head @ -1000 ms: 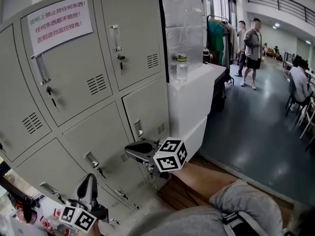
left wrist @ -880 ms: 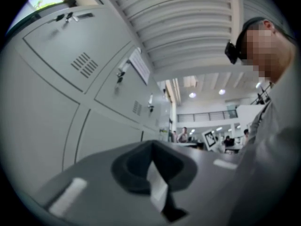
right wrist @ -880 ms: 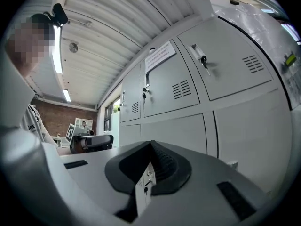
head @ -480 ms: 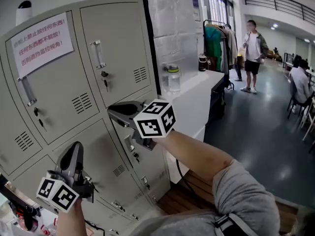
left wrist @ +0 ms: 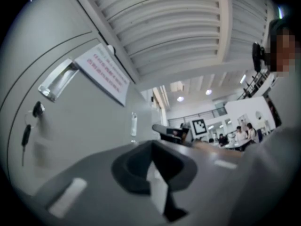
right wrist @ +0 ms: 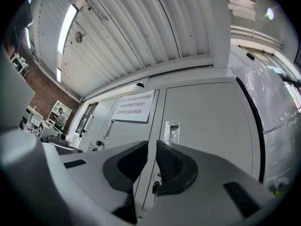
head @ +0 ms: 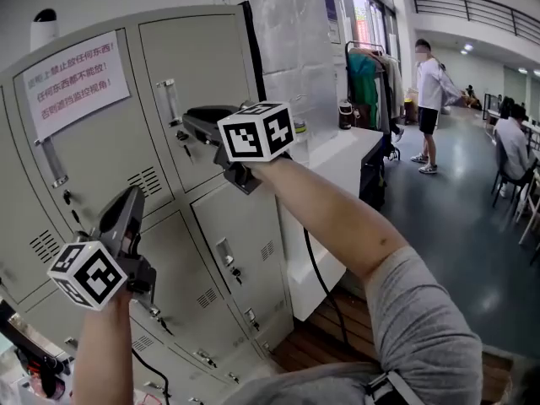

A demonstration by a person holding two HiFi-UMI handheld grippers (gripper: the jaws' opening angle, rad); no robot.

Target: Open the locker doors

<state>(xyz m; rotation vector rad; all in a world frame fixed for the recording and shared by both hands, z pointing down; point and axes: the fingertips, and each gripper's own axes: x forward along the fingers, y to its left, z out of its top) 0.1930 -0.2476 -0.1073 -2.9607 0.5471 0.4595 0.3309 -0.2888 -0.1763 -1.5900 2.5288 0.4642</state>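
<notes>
Locker doors (head: 215,62) of pale grey metal filled the left half of the head view. Every one I could see was closed, and the bank's left and bottom edges were cut off. A paper notice (head: 72,84) in red print hung near the top edge of the upper left door.

Below it the left gripper (head: 128,199) was raised in front of that door's lower part. Its jaws met at the tips with nothing between them, and its marker cube (head: 87,274) hid the hand.

Further right, the right gripper (head: 192,118) pointed at the top right door, just beside its handle (head: 169,101). I could not tell whether it touched the metal. Its jaws had just been opening and stood a crack apart, empty, with a door seam and a key (right wrist: 155,186) showing through the slit. Its cube (head: 256,130) covered the near end of the white counter (head: 354,150).

Past a plastic-wrapped column (head: 283,49) stood a clothes rack (head: 364,78) and a person (head: 429,83). A seated person (head: 512,137) was half cut off by the right edge.
</notes>
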